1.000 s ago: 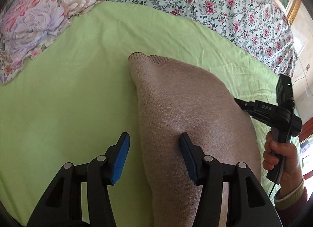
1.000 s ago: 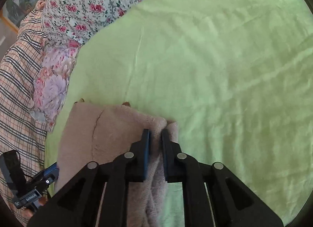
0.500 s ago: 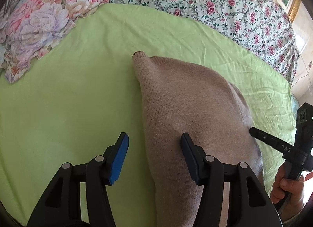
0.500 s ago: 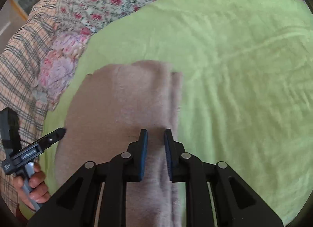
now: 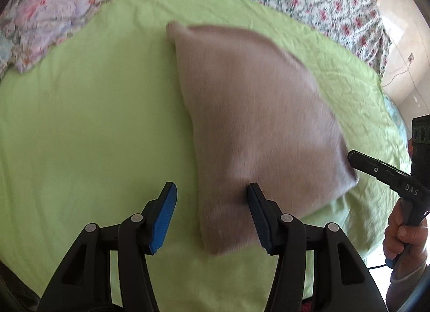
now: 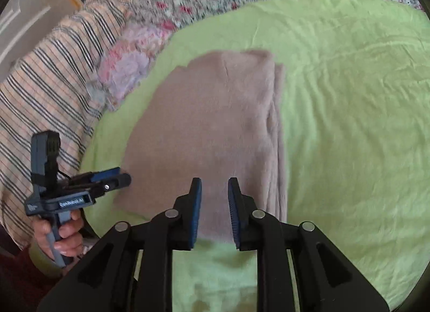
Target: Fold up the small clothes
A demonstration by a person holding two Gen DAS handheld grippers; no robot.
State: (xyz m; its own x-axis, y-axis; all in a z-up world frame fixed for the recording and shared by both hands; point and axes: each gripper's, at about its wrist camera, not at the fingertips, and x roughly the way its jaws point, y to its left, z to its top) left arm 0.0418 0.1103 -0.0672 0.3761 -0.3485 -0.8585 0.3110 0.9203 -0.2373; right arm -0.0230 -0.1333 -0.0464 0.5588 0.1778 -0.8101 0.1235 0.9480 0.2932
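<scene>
- Two grippers are in view and neither grasps anything: the left gripper (image 5: 212, 204) stands spread wide, the right gripper (image 6: 214, 200) shows a narrower but clear gap between its pads, with no cloth caught in it.
- Task item: one tan knitted garment (image 5: 255, 113), lying on the green sheet (image 5: 80, 124) near the middle of the bed, close to the person's side.
- Progress, as judged: the garment lies as a compact, roughly four-sided packet with stacked layers showing along its right edge in the right wrist view (image 6: 278, 129). Folding appears largely done; whether a further fold or only tidying is left cannot be told.
- Blur over the fabric in the left wrist view prevents any finding on small wrinkles.
- Edges: the near hem lies just ahead of both sets of pads; the left gripper's right finger overlaps the packet's near corner in the picture, contact not confirmed.
- Open room: bare sheet extends widely to the right and beyond the packet. To the left, the flowered pillow (image 6: 129, 65) and striped bedding (image 6: 48, 70) stand near, so clearance is tighter there.
</scene>
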